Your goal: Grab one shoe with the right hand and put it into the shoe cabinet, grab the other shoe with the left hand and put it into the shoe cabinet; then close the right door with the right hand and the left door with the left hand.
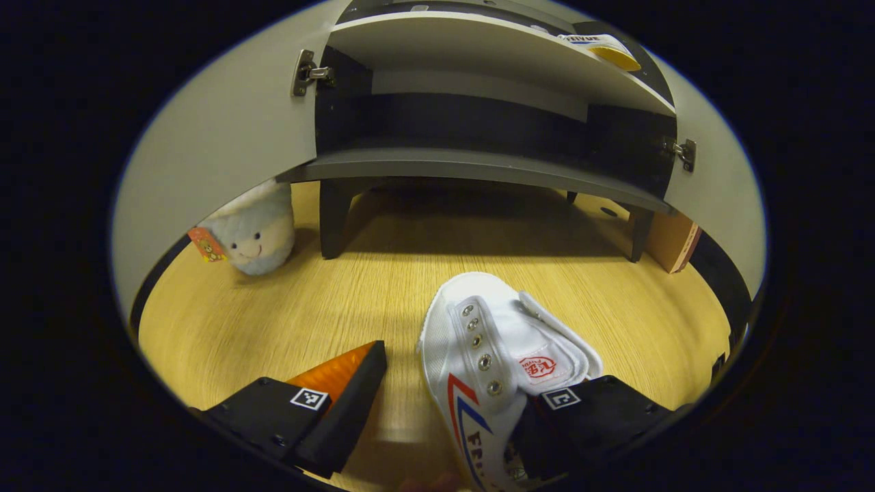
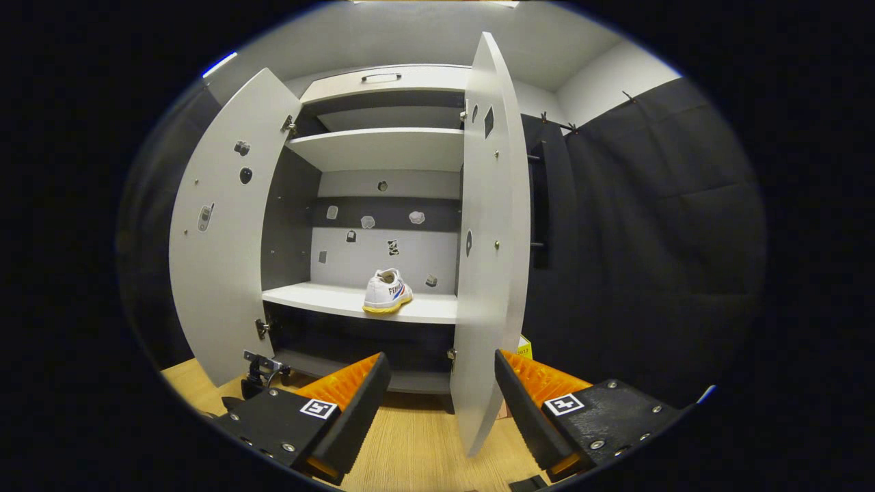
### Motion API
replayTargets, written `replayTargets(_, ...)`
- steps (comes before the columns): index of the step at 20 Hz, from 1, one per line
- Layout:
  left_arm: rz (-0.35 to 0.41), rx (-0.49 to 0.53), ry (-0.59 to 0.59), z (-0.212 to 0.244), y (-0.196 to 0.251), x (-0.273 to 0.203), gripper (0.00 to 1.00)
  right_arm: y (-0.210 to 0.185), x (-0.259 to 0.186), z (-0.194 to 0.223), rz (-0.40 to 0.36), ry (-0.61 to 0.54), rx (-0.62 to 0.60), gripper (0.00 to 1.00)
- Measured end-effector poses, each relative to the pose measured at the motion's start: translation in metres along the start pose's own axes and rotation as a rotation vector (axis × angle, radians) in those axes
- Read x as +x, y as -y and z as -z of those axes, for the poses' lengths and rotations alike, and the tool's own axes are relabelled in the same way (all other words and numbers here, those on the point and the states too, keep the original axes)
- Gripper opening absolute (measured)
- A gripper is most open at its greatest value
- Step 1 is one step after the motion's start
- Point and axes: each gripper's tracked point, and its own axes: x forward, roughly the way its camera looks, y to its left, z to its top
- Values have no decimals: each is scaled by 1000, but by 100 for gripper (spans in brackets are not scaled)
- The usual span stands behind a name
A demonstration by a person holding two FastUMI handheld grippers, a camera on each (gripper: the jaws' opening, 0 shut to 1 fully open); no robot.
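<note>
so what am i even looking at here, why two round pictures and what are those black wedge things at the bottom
Those wedges are the two fingers of a hand-held gripper. A person holds one in each hand, and a fisheye camera rides on each, hence two round pictures.

In the left gripper view, the left hand-held gripper is low over the wooden floor, open around a white shoe. One finger is at the shoe, the other stands apart, so it is not gripped yet. Ahead is the underside of the shoe cabinet, with a plush toy beside its leg.

In the right gripper view, the right hand-held gripper is open and empty, facing the cabinet. Both doors are open, and the other shoe sits on a shelf.
</note>
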Motion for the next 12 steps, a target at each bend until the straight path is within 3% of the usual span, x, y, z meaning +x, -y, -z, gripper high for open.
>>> replayTargets(3, 10, 0, 20, -4, 7, -2, 92, -4, 2, 2, -8, -8, 22, 94)
replayTargets(4, 27, 7, 34, -7, 12, -3, 76, -5, 3, 3, -10, -10, 25, 94)
replayTargets(5, -1, 20, 44, -10, 8, -5, 68, -5, 3, 4, -12, -9, 26, 94)
replayTargets(8, -59, 19, 42, -12, -6, -8, 19, -7, 4, 5, -20, -9, 32, 94)
replayTargets(10, -66, -31, 51, -18, -10, -23, 11, -9, 5, 6, -29, -12, 39, 94)
replayTargets(12, -68, -65, 87, -42, -6, -58, 10, -9, 6, 7, -31, -13, 36, 94)
